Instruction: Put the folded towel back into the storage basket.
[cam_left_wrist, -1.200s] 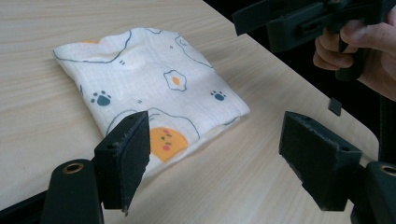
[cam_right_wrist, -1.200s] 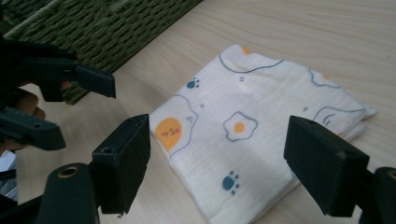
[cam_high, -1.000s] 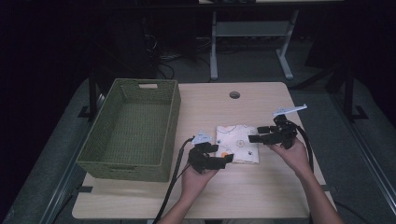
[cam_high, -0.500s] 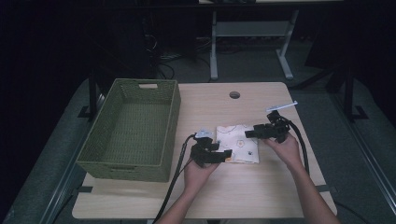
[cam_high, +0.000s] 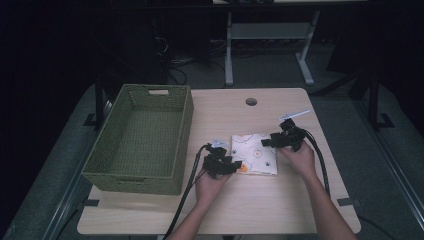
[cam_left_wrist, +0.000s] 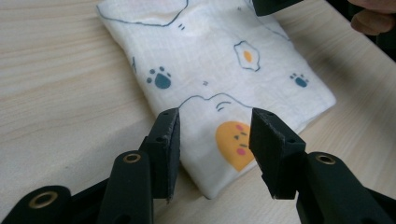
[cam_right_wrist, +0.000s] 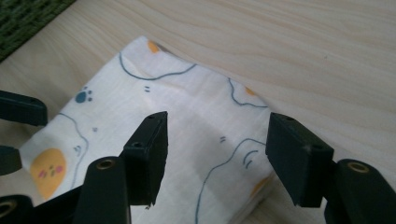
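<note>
A folded white cloth printed with paws, eggs and orange faces lies flat on the wooden table. My left gripper is low at the cloth's near left corner. In the left gripper view its jaws straddle that corner of the cloth and have just been closing, the pads still apart from the fabric. My right gripper is at the cloth's far right corner. Its jaws have also just been closing over the cloth, with gaps on both sides.
A green woven basket stands empty on the table's left half, close to the left hand. A round cable hole sits near the table's far edge. Cables trail from both grippers toward the near edge.
Both grippers have sunk onto the cloth, the right one also shifting left toward it. Both pairs of jaws have narrowed around the cloth's corners.
</note>
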